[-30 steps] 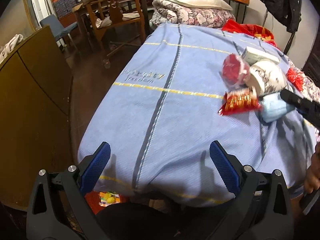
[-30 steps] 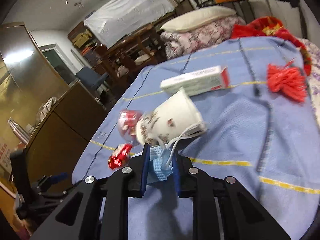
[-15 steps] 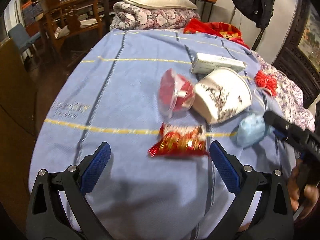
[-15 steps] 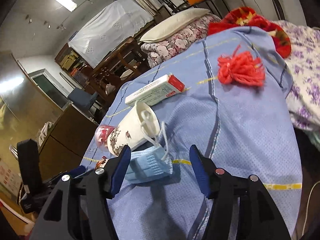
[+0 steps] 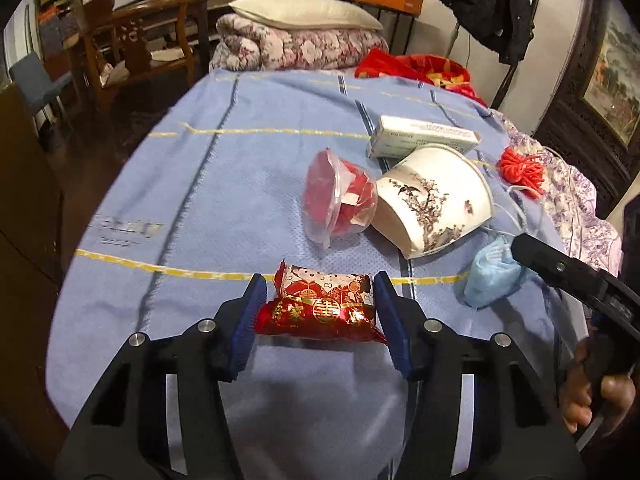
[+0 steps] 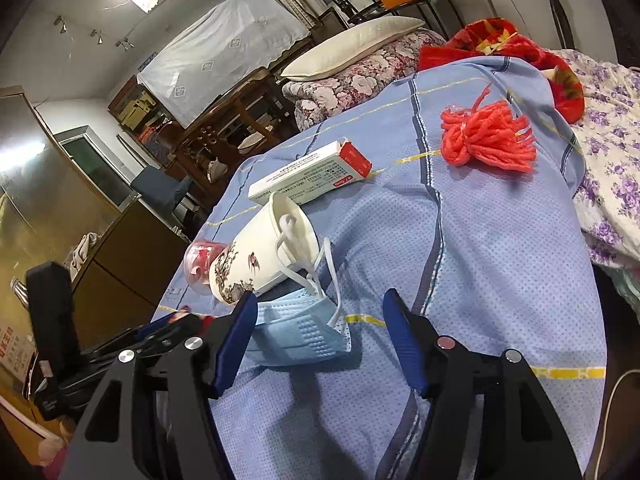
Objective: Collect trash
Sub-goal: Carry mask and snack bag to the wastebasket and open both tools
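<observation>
Trash lies on a blue bedspread (image 5: 224, 184). My left gripper (image 5: 320, 312) has its blue pads against both ends of a red and gold snack wrapper (image 5: 320, 306). Beyond it lie a clear bag of red scraps (image 5: 338, 200), a white paper cup (image 5: 434, 204) on its side, a white box (image 5: 424, 138), red yarn (image 5: 520, 168) and a blue face mask (image 5: 494, 276). My right gripper (image 6: 320, 328) is open, its jaws either side of the mask (image 6: 300, 334), which lies on the bedspread. The cup (image 6: 264, 252), box (image 6: 308, 178) and yarn (image 6: 486, 136) lie further off.
A pillow (image 5: 304, 12) on a folded floral quilt (image 5: 300, 46) and a red blanket (image 5: 416, 70) lie at the far end. A wooden chair (image 5: 136, 52) and a brown cabinet (image 6: 120, 264) stand left of the bed. A purple floral sheet (image 6: 608, 168) covers the right side.
My left gripper moved forward over the bed and closed onto the red wrapper. My right gripper opened and let go of the mask, which now lies between its jaws.
</observation>
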### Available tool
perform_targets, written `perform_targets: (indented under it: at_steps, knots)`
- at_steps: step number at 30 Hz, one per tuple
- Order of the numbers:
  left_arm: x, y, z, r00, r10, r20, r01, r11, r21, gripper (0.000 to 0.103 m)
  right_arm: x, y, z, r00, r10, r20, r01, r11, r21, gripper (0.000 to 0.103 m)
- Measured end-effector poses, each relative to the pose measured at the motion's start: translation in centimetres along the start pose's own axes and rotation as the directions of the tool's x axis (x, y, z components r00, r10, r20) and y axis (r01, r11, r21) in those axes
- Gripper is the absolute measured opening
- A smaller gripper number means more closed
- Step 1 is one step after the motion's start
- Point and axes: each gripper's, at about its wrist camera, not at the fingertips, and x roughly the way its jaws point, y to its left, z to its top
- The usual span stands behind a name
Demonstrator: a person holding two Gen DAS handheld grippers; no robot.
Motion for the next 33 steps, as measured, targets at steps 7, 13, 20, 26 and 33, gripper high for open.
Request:
perform_targets:
  at_steps: [7, 13, 20, 26, 33]
  knots:
    - [-4.1, 2.1, -0.7, 0.998, 0.038, 0.051, -0.036, 0.999, -0.036, 0.055, -0.4, 1.3, -0.8, 1.0, -0.005, 0.005, 0.005, 1.0, -0.009, 0.065]
    - [-7.4, 4.8, -1.7, 0.992, 0.094, 0.079, -0.087, 0.992, -0.088, 0.055, 0.1, 3.3, -1.4, 0.998, -0.055, -0.004, 0.055, 0.996, -0.075, 0.048]
    - [-11.0, 7.6, -3.8, 0.983, 0.152, 0.106, -0.135, 0.979, -0.153, 0.055, -1.8, 6.2, -1.8, 0.999, -0.03, 0.038, 0.036, 0.988, -0.153, 0.004]
    - [-14.3, 10.7, -6.1, 0.972, 0.207, 0.115, -0.178, 0.959, -0.22, 0.055, -4.4, 9.9, -2.0, 0.997, 0.036, 0.065, -0.02, 0.973, -0.228, 0.004]
    - [-17.9, 15.5, -10.2, 0.949, 0.301, 0.091, -0.257, 0.91, -0.326, 0.055, -5.1, 15.3, -3.2, 0.992, 0.127, 0.025, -0.114, 0.946, -0.303, 0.004]
